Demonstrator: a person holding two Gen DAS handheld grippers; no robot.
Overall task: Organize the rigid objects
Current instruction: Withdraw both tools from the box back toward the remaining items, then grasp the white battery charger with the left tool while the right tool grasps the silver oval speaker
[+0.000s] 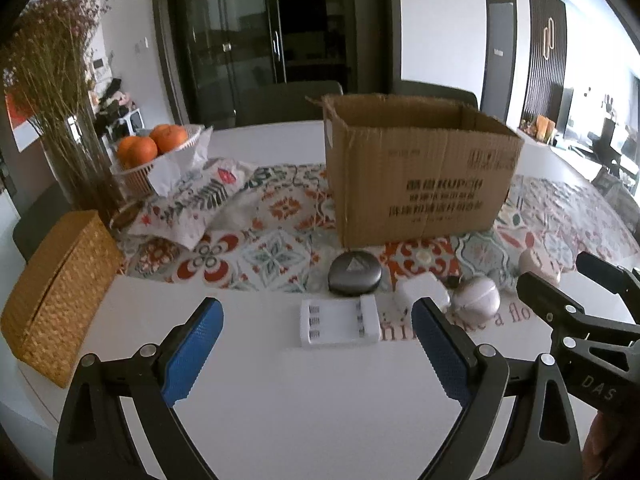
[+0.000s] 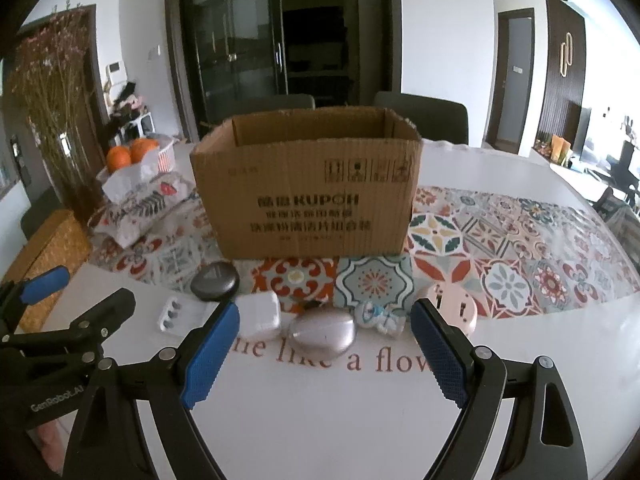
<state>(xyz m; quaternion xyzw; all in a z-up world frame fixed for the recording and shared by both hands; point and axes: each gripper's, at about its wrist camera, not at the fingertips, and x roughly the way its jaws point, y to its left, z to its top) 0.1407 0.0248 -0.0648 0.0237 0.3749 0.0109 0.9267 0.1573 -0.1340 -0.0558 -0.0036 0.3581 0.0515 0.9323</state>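
Observation:
An open cardboard box (image 1: 420, 172) (image 2: 308, 192) stands on the patterned runner. In front of it lie a white battery charger (image 1: 339, 322) (image 2: 176, 314), a dark oval case (image 1: 354, 274) (image 2: 215, 282), a white power adapter (image 1: 422, 290) (image 2: 258, 314), a silvery egg-shaped case (image 1: 478, 298) (image 2: 322, 334), a small blue-white figurine (image 2: 378, 316) and a pink socket (image 1: 538, 266) (image 2: 452, 304). My left gripper (image 1: 318, 324) is open and empty, just short of the charger. My right gripper (image 2: 324, 328) is open and empty, around the silvery case's near side.
A woven basket box (image 1: 56, 292) sits at the left table edge. A fruit basket with oranges (image 1: 156, 148), a tissue pack in floral cloth (image 1: 192, 200) and a dried-flower vase (image 1: 68, 120) stand at back left. Chairs stand behind the table.

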